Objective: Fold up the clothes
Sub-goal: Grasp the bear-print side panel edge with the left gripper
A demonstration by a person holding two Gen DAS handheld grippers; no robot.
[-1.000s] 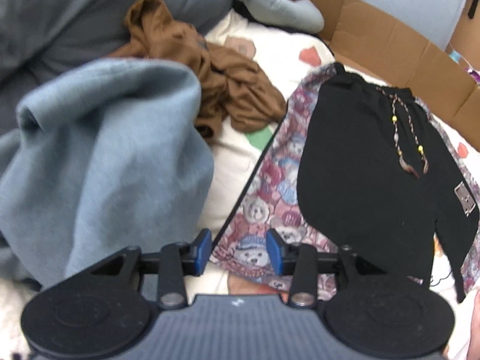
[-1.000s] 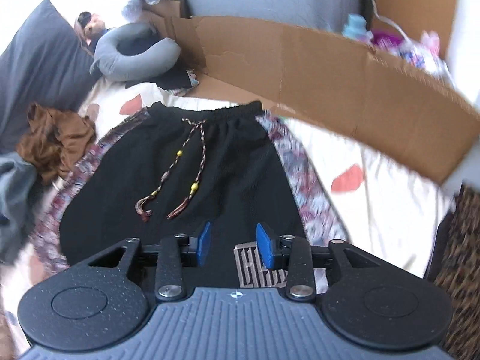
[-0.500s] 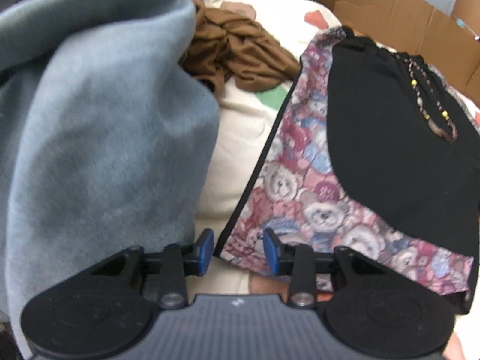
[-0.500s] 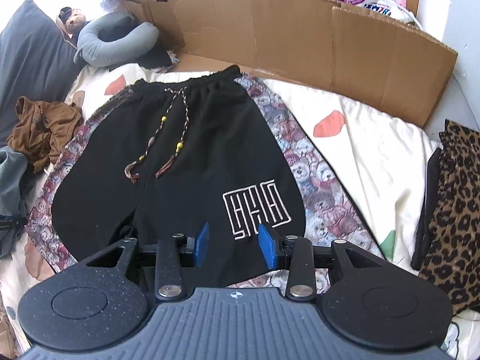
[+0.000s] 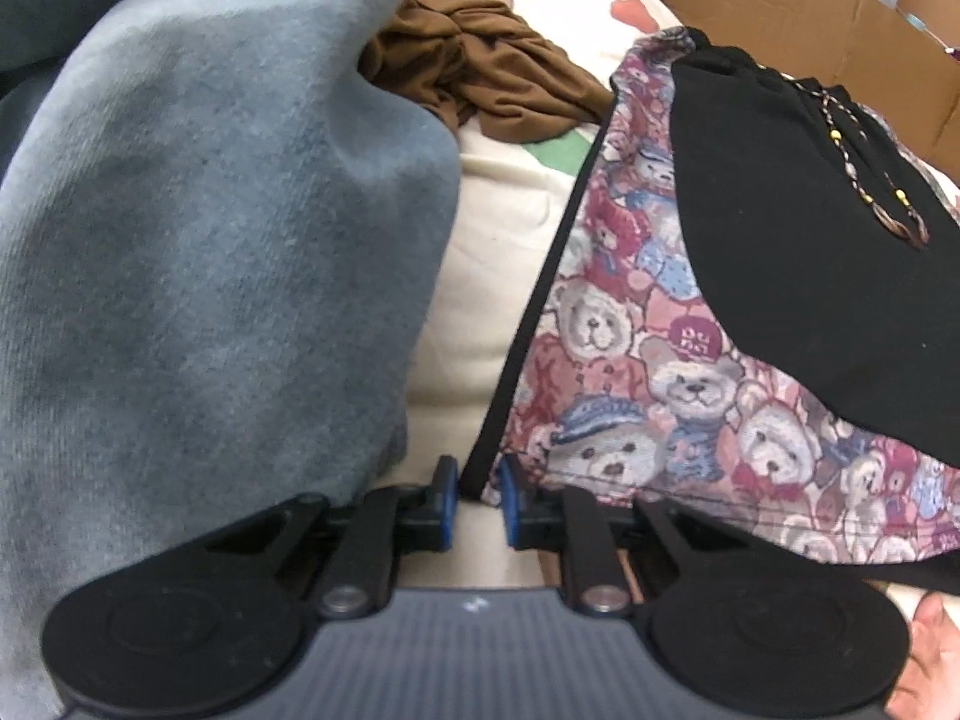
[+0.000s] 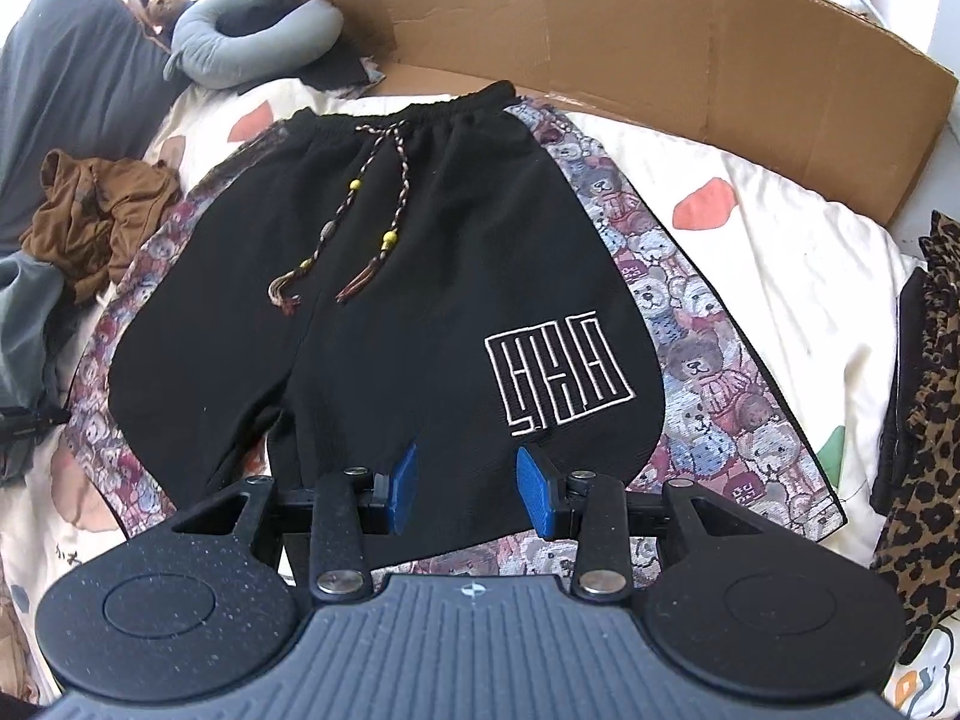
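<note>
A grey neck pillow (image 6: 252,39) lies at the upper left on the cream patterned bedsheet (image 6: 780,276), beside a dark grey pillow (image 6: 66,78). A cardboard wall (image 6: 660,30) spans the top, with leopard-print fabric (image 6: 924,420) at right.

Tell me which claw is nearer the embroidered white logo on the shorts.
Right. The right claw hangs open just below the logo, over that leg's hem. The left claw is closing at the shorts' opposite bear-print corner.
</note>
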